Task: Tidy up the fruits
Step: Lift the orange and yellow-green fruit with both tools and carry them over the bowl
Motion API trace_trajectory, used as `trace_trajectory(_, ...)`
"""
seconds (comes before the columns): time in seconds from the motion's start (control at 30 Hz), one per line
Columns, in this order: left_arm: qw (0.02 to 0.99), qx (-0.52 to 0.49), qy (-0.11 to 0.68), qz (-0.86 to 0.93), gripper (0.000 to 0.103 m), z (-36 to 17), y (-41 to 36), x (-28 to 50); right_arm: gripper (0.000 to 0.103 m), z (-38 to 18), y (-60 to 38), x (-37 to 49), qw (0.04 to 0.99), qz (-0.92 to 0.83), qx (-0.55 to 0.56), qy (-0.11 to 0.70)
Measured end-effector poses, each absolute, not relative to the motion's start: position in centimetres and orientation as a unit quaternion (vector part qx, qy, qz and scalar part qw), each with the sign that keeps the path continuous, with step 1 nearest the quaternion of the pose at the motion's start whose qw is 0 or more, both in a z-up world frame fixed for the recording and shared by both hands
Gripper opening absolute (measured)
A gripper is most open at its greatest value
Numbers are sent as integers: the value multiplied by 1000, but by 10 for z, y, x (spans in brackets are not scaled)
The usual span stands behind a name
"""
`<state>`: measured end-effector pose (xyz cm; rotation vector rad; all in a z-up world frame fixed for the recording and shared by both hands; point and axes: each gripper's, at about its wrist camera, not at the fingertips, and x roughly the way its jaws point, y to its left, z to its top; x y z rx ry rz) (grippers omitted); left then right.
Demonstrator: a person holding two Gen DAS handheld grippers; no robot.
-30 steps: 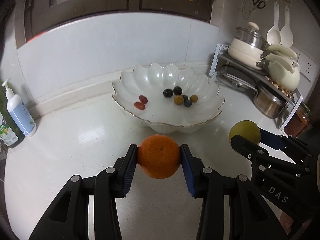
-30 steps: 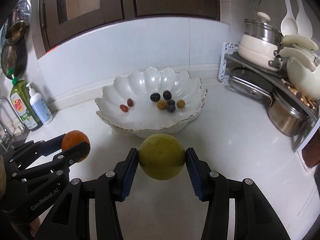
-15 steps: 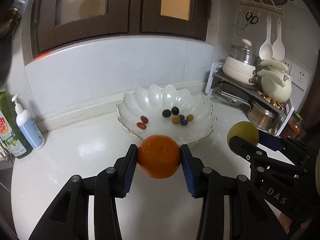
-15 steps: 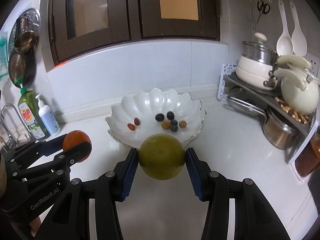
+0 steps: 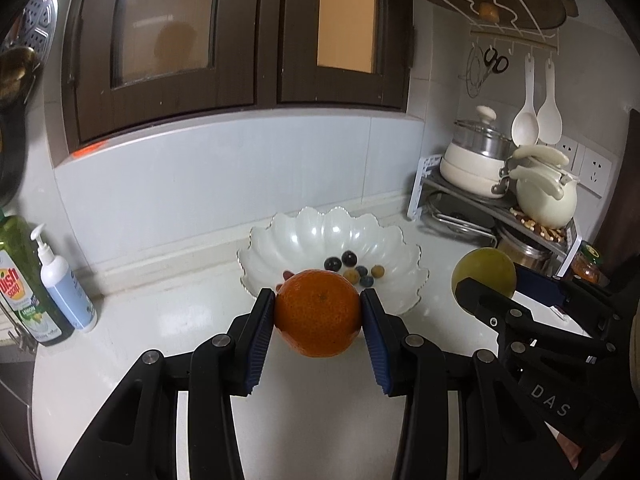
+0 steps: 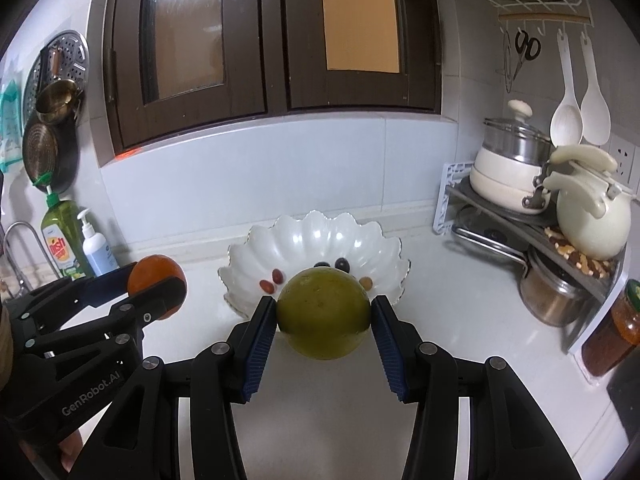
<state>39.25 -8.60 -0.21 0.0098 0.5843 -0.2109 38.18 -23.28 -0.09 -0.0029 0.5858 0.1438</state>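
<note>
White glossy stone counter [image 5: 168,320] ran along the tiled wall. White scalloped glass bowl [image 5: 336,236] sat on it near the back wall, small dark and reddish fruits inside. At the left end stood a green dish-soap bottle [image 5: 24,280] and a white pump bottle [image 5: 60,284], just beside each other. At the right end stood a white-framed corner rack [image 5: 452,196] loaded with pots, and an orange-filled glass jar with dark lid [image 6: 616,328] near it.
</note>
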Motion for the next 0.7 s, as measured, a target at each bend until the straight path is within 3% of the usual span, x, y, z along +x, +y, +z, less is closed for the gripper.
trace_trajectory(0.7,957,20,273,-95,43,12,-95,435,50,13,-228,423,957,72,-15,280)
